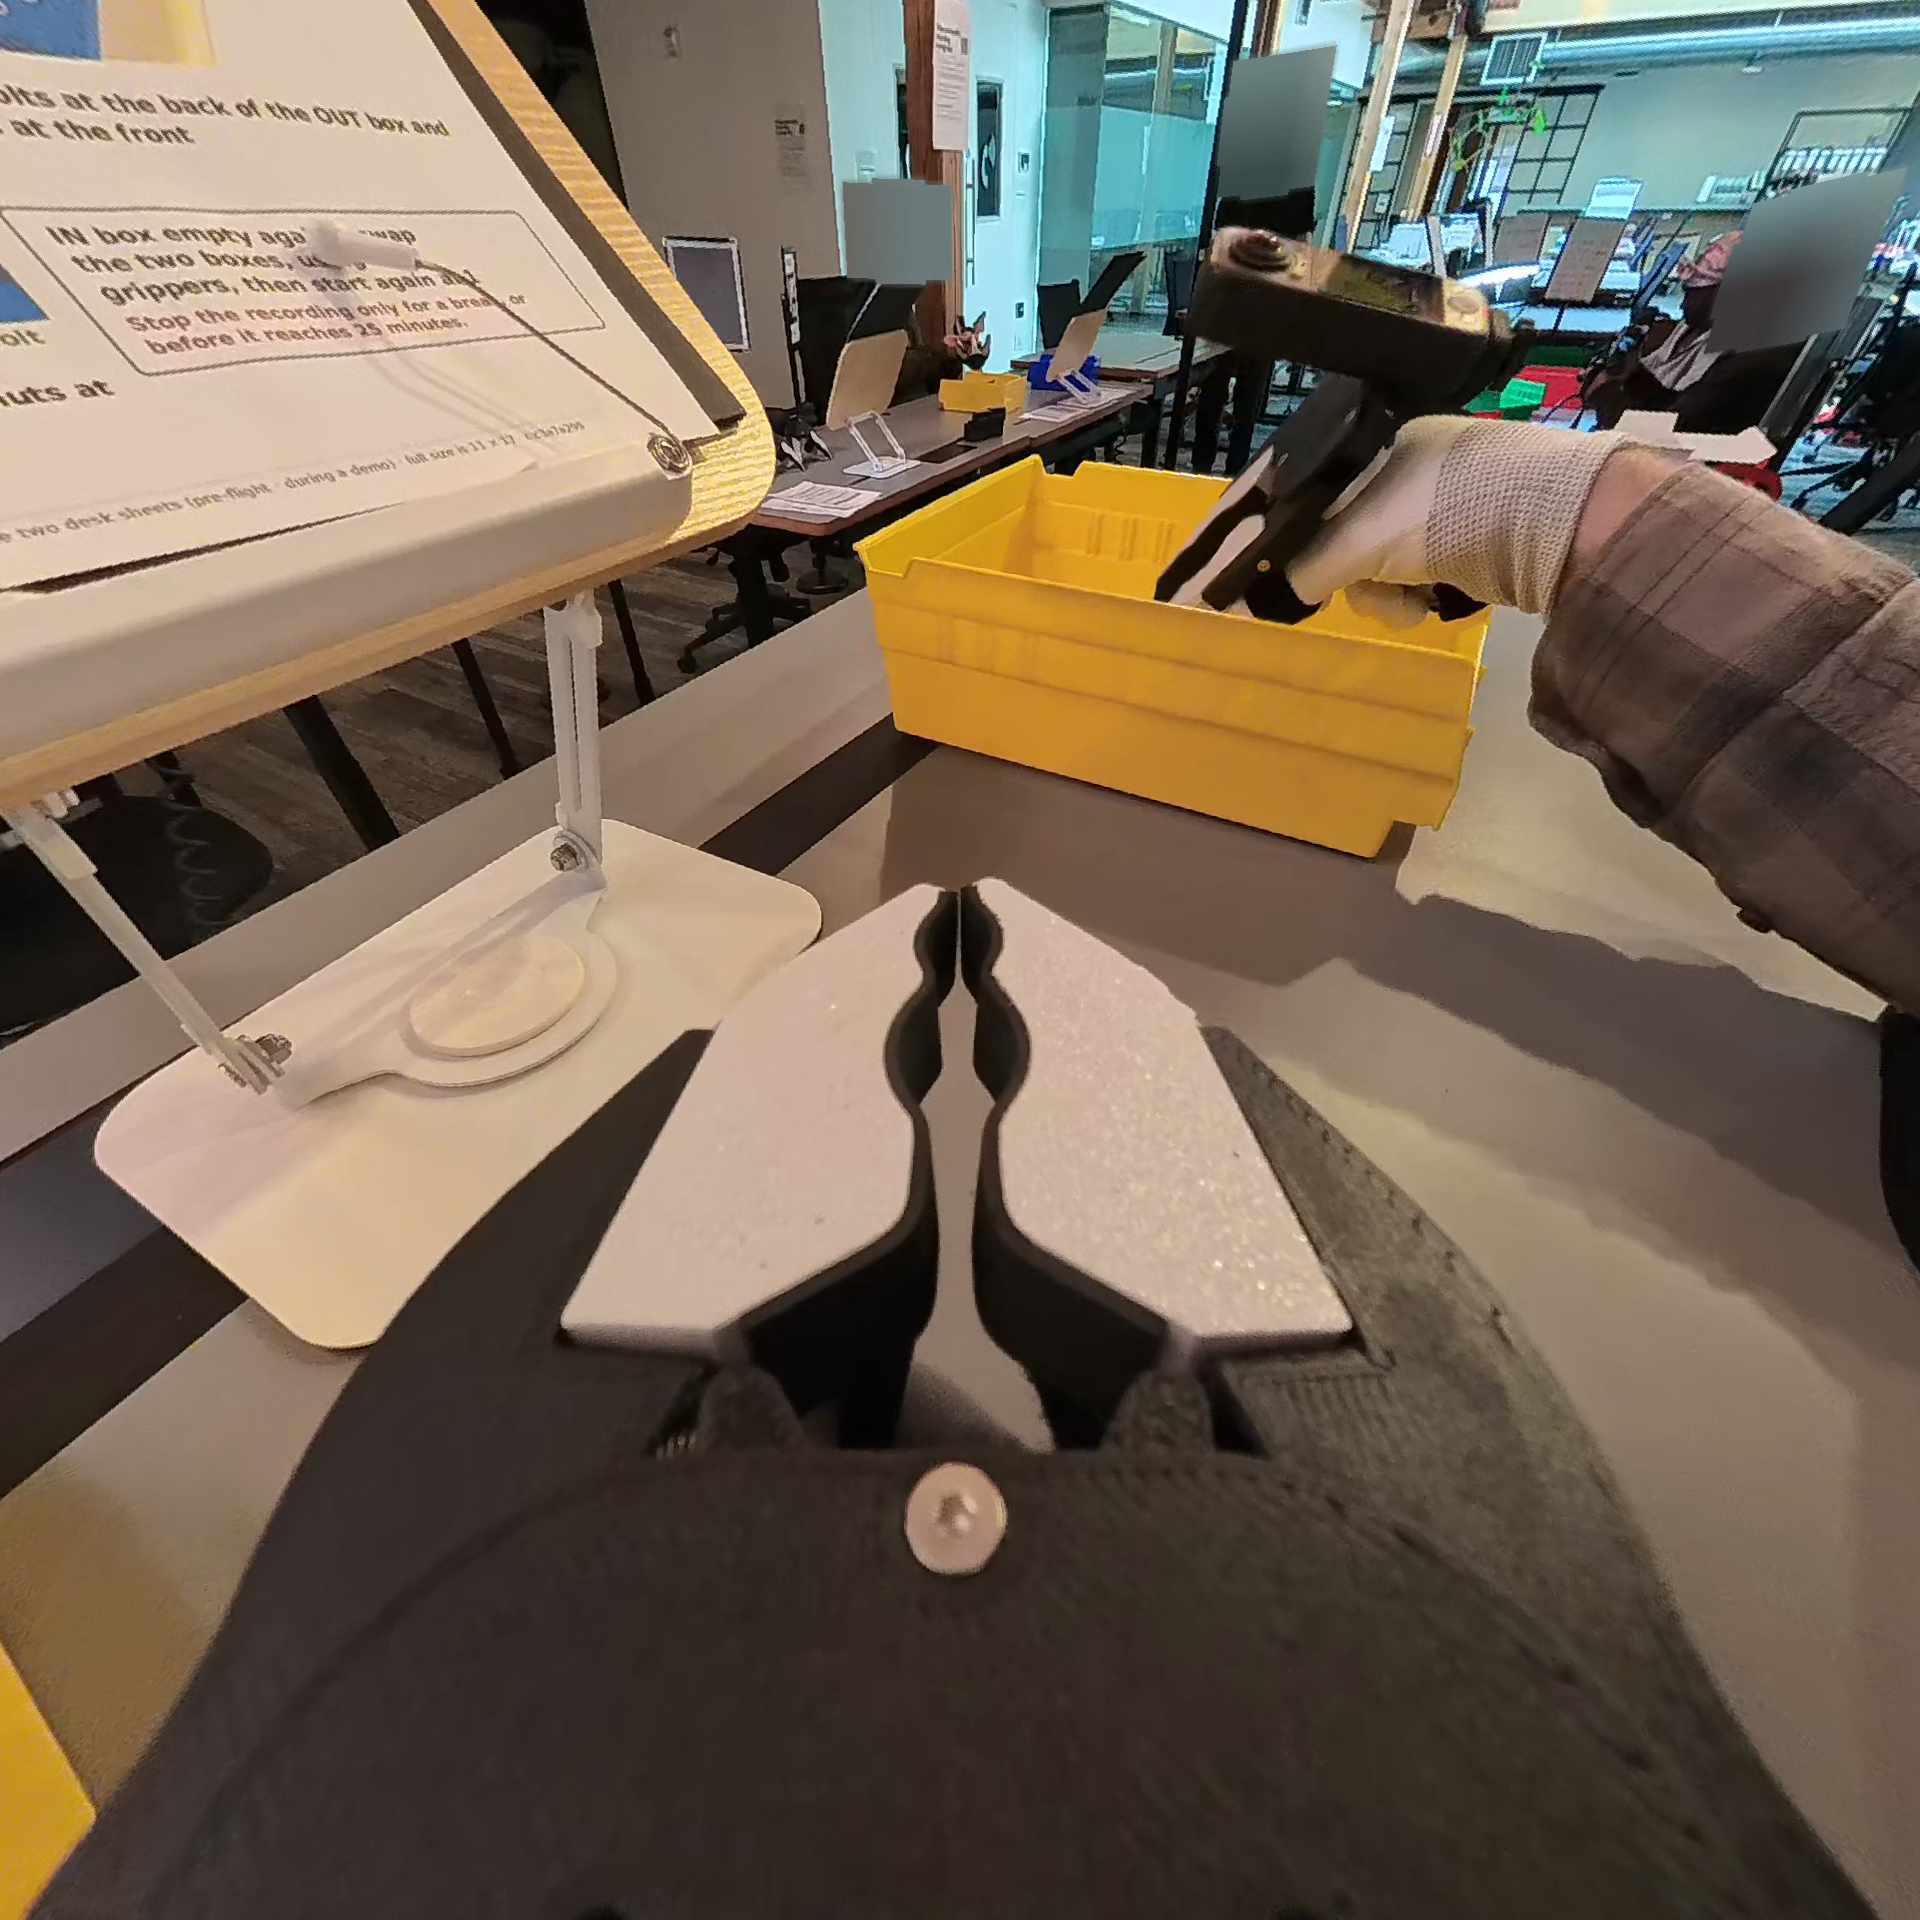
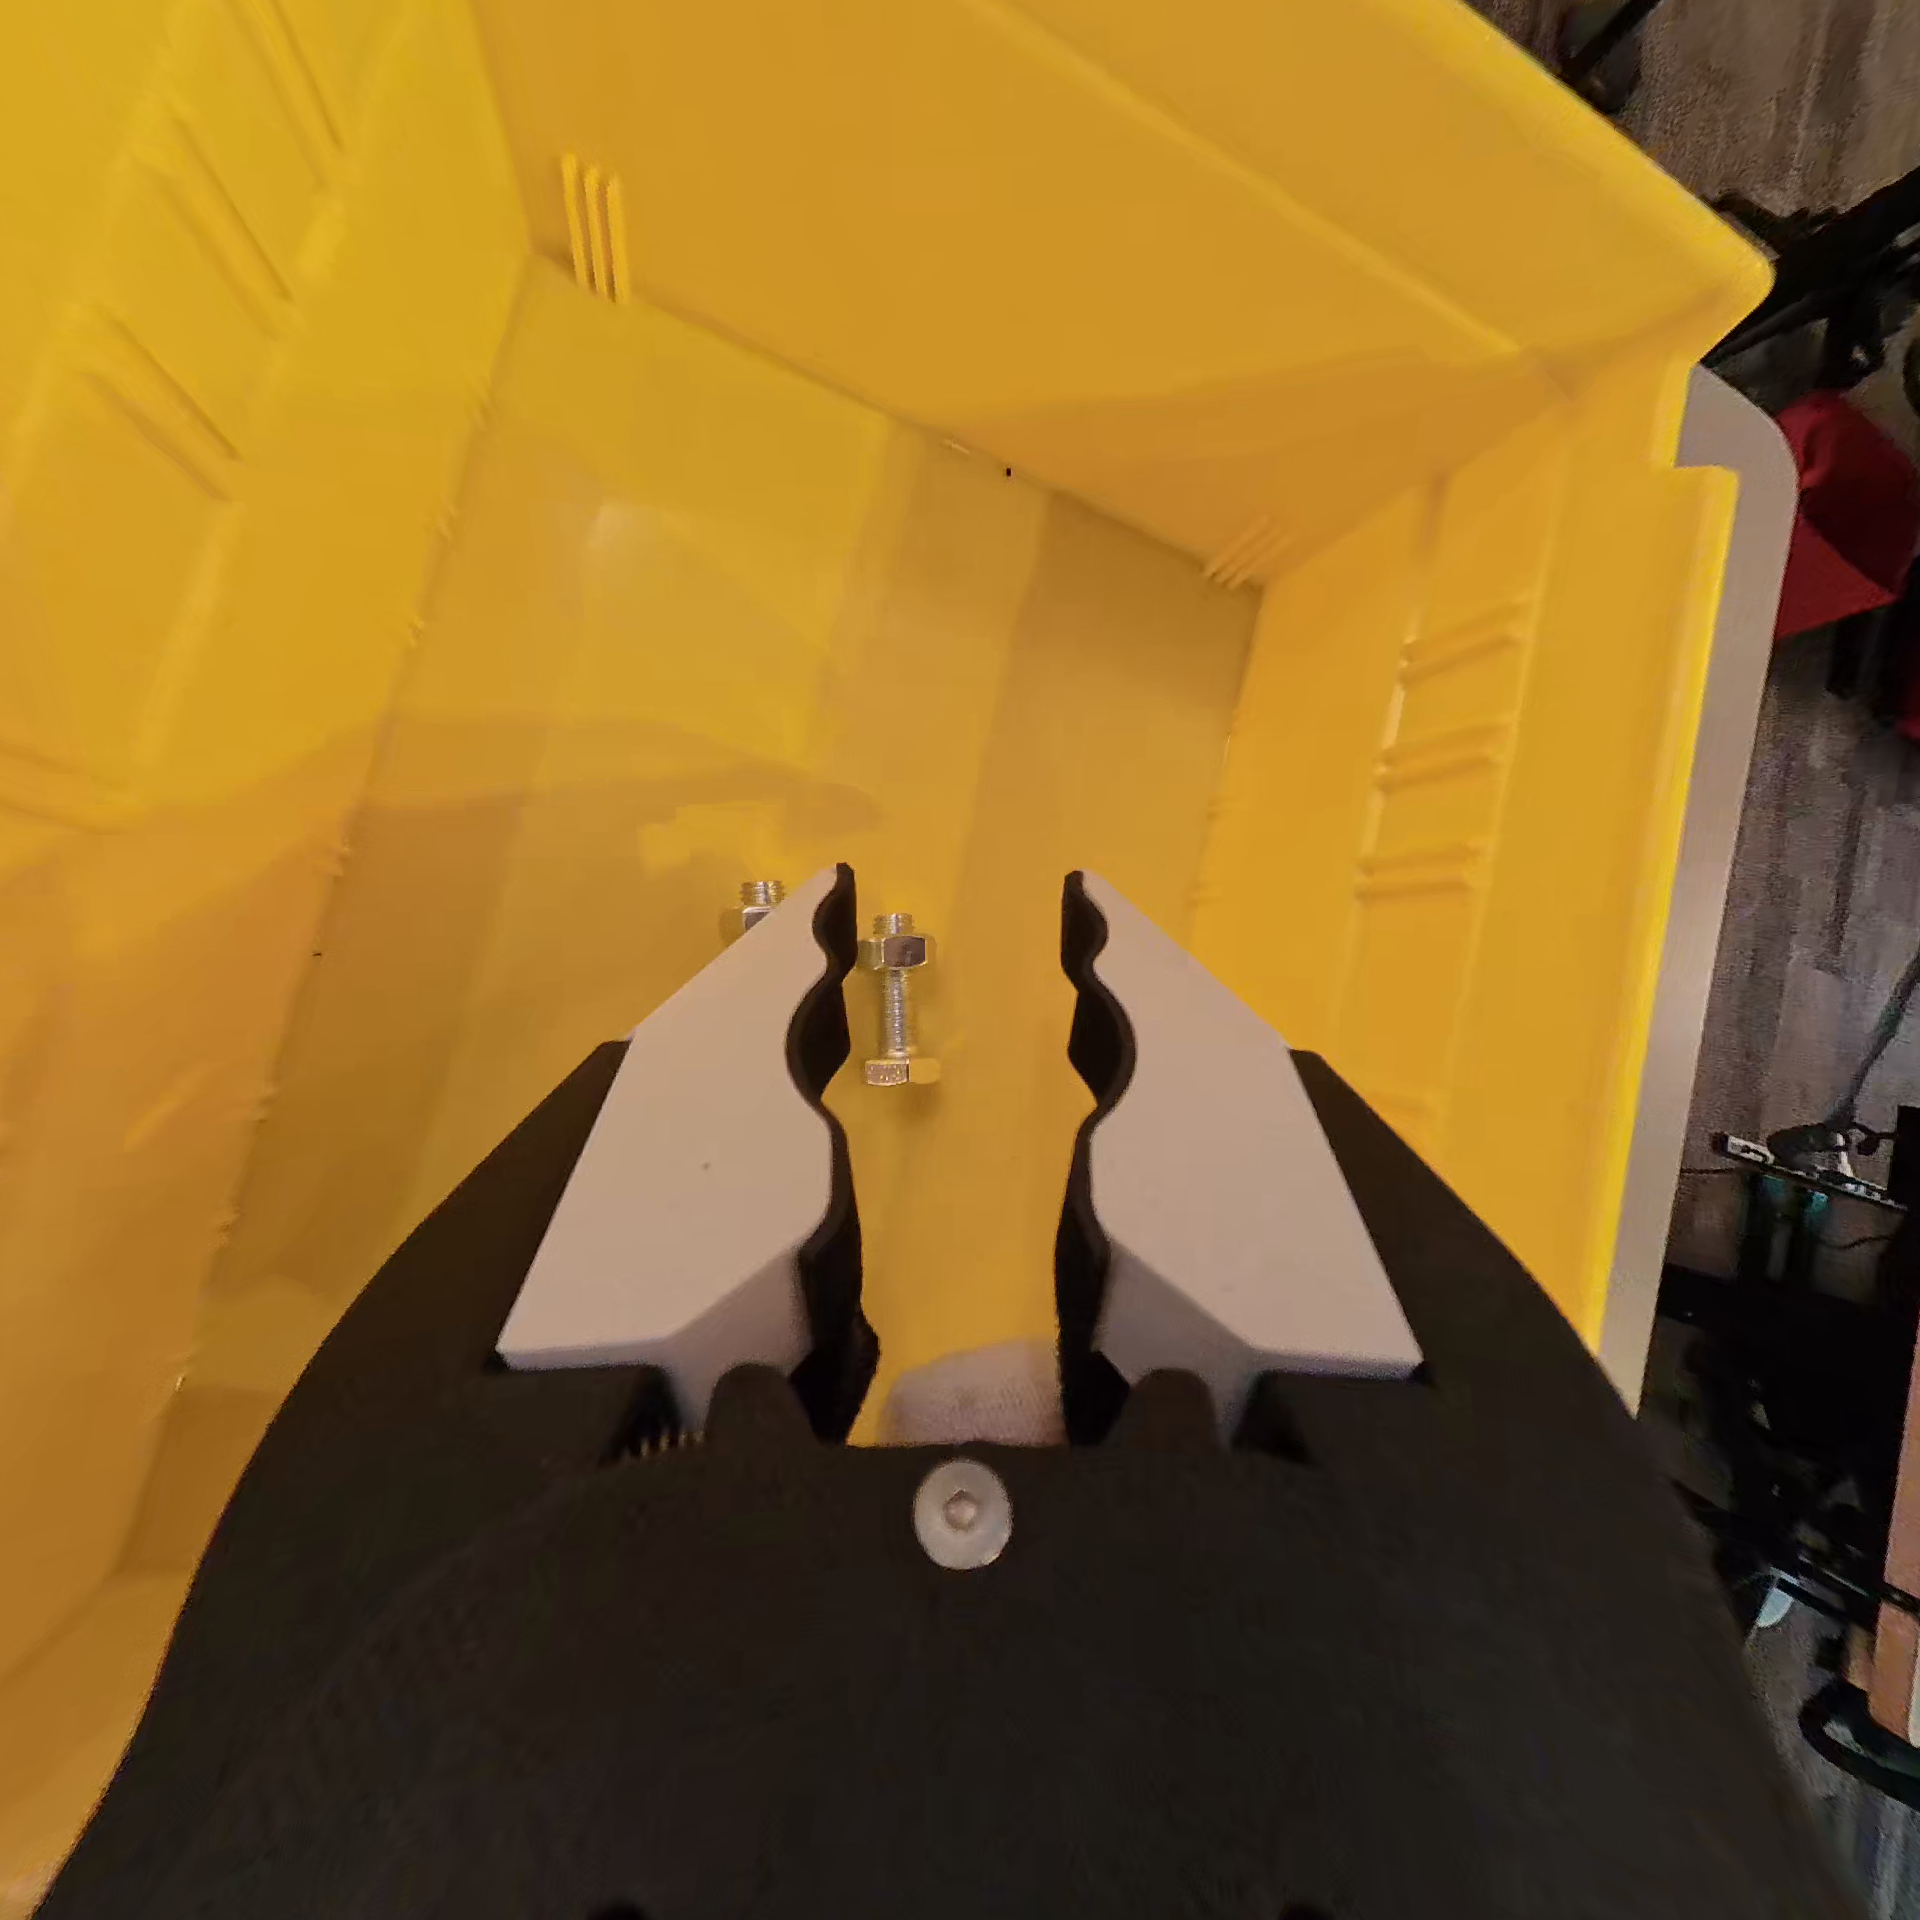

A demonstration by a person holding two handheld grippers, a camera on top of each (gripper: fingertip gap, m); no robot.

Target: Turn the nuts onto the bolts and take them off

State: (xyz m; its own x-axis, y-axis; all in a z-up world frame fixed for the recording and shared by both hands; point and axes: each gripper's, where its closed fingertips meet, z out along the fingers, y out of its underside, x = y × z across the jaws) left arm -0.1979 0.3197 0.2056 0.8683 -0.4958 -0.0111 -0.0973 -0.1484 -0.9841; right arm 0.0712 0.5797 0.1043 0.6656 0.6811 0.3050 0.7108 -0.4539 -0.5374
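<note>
Item: zinc bolt (image 2: 900,1006) with nut (image 2: 900,950) threaded on, lying on yellow bin (image 2: 1351,343) floor. I'm hovering right tool (image 2: 958,883), released; left tool (image 1: 958,902) clenched, empty. Small, rigid, slippery; I'm favouring the shank.

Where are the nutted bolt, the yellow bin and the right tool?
nutted bolt (image 2: 900,1006): right wrist view, on its threaded shank.
yellow bin (image 1: 1164,707): left wrist view, on the near outer wall.
right tool (image 2: 957,883): right wrist view, midway between its open fingertips.
</note>
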